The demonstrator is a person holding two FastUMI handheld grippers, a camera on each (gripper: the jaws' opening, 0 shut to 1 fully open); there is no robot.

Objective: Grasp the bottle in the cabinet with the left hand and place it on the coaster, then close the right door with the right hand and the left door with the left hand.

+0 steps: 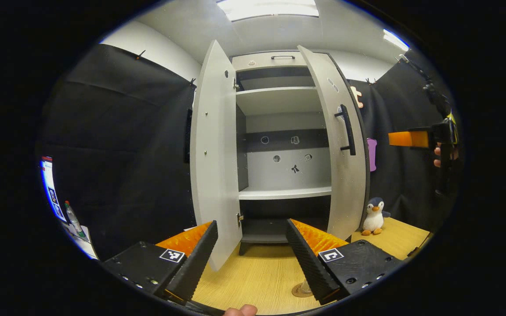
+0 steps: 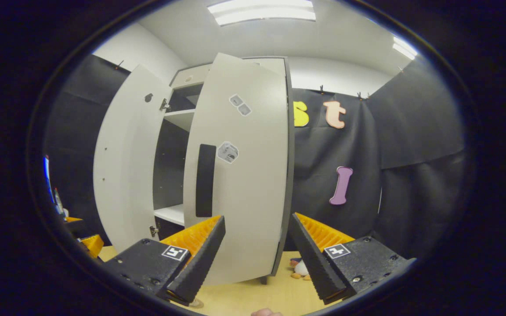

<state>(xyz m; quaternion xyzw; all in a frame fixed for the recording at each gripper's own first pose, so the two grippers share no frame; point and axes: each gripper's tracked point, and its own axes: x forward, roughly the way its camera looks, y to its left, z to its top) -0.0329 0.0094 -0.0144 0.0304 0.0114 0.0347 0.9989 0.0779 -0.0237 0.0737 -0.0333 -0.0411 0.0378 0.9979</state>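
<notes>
Cabinet (image 1: 279, 145): we see it w/ both doors ajar, shelves bare.
Left door (image 1: 215, 153): swung wide open.
Right door (image 2: 240, 175): part open, black handle (image 2: 205, 180) facing us.
Left gripper (image 1: 251, 245): fingers apart, holding nothing, low over the wooden table (image 1: 257, 276).
Right gripper (image 2: 257, 245): fingers apart, just in front of the right door's edge.
Coaster (image 1: 300, 289): by our left gripper's right finger; bottle base barely visible there, can't tell more.
Penguin plush (image 1: 374, 216): on the table, right of cabinet.
</notes>
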